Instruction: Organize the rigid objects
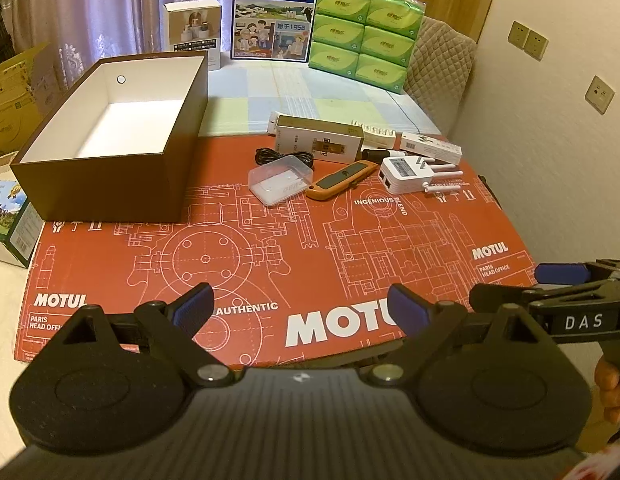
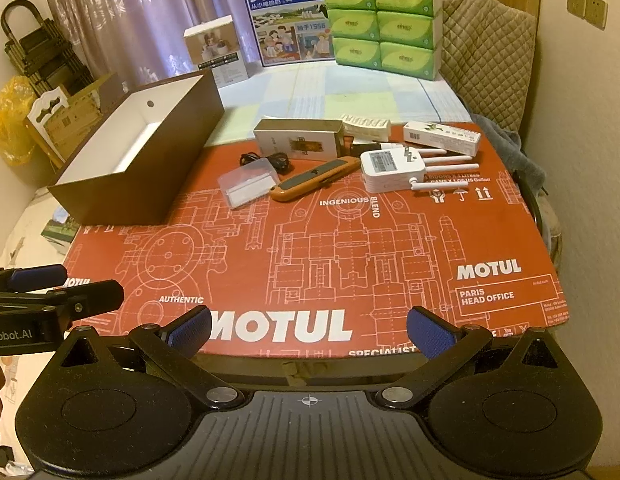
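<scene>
Left gripper (image 1: 300, 308) and right gripper (image 2: 309, 330), fingers spread wide and empty, over the red mat (image 1: 270, 248); small items (image 2: 315, 179) cluster beside the open box (image 1: 110, 136), the rearmost partly hidden.

Curtained window (image 1: 110, 0), cream wall (image 1: 550, 100)

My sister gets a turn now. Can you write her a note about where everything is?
Left hand-held gripper: open, empty. Right hand-held gripper: open, empty. Both hover over the near edge of the red mat.
The brown box sits at the mat's left, with nothing visible inside.
Still on the mat: clear case, orange knife, white plug, black cable, gold box, white carton.
Done: nothing. Left: everything goes in.
</scene>
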### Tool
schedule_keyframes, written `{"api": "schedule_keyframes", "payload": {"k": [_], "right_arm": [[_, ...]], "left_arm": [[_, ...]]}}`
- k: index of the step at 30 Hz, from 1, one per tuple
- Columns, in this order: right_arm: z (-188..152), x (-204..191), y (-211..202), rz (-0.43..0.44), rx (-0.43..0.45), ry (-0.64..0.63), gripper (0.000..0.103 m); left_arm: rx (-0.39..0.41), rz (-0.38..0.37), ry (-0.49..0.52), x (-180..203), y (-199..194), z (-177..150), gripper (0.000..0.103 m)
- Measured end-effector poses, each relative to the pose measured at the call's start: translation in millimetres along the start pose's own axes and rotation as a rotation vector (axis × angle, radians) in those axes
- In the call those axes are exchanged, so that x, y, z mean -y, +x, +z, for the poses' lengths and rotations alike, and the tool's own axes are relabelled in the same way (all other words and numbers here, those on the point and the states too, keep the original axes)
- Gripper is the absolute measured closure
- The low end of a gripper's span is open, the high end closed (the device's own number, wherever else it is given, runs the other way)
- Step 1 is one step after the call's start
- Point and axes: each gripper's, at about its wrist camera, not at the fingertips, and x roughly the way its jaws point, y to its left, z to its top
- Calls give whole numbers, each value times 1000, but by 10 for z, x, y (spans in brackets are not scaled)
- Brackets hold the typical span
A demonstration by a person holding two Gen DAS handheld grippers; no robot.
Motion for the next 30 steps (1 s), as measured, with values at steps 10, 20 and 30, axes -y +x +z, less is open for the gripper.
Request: {"api": "schedule_keyframes", "payload": {"k": [10,20,30], "right_arm": [[-38,-61,-45,-2,2,-1,2],[-52,-99,-56,-4,4,0,2],[-113,-178,-66,-10,9,12,2]], "left_arm": [[-1,-5,4,-14,-23,14,11],[1,-11,11,-66,-58,9,11],[3,-16,16,-78,-71,-2,11]]}}
